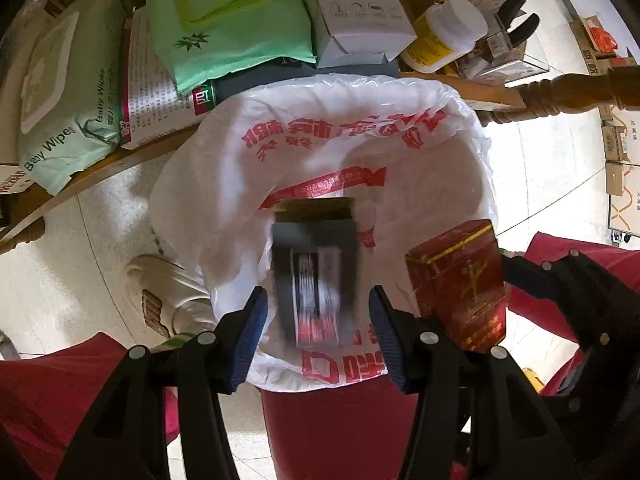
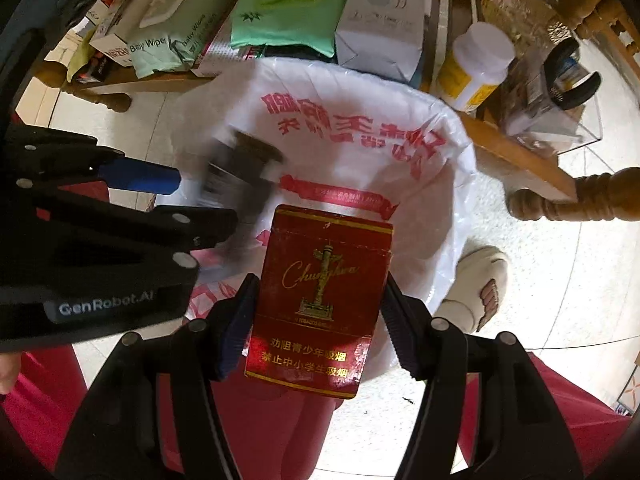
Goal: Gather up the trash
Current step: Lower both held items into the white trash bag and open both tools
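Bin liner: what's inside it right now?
Inside the white bin liner only a blurred dark box shows, loose between the left gripper pads. The bottom is hidden behind it and the red pack.

A dark box [image 1: 316, 276] blurs beyond reading above the white bin bag [image 1: 420, 184], whose depths it hides from view.

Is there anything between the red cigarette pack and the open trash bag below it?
Nothing visible blocks it. The red cigarette pack hangs in the right tool directly over the white bag's open mouth. The dark pack, blurred, sits beside it, not beneath.
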Tool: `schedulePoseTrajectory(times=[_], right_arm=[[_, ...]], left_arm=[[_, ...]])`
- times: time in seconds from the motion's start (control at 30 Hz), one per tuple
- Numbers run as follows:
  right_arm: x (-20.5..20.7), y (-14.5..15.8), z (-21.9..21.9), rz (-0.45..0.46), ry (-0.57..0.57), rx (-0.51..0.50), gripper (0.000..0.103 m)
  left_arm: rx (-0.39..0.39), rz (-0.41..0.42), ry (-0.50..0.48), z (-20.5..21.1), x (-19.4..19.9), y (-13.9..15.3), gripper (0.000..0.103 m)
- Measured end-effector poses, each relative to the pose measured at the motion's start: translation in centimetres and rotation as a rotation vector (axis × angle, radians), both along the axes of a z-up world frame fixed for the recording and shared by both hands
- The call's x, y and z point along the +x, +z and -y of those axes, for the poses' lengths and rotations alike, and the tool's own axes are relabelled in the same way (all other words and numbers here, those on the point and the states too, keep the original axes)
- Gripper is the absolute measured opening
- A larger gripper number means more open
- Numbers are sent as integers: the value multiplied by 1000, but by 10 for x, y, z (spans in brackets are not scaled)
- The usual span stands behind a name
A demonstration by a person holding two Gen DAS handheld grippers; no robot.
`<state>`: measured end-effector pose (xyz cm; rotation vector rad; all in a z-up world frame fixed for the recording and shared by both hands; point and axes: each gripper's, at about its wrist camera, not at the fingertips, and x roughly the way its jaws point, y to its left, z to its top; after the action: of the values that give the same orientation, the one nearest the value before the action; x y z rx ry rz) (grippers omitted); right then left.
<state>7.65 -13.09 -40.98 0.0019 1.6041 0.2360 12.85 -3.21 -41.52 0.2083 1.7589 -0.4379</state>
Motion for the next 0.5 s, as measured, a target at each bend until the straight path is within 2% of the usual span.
schedulePoseTrajectory(times=[0.2, 0.3, 0.43, 0.5], right_arm=[[5, -5, 1, -14, -15, 15, 60], [9, -9, 4, -30, -34, 23, 78], [11, -6, 3, -17, -36, 27, 78], [11, -7, 3, -18, -36, 29, 78]], left_arm=[[17, -18, 13, -3, 5, -9, 52], [46, -7, 7, -4, 6, -10, 53], [61, -5, 5, -5, 7, -12, 62], [63, -4, 4, -6, 7, -13, 62]])
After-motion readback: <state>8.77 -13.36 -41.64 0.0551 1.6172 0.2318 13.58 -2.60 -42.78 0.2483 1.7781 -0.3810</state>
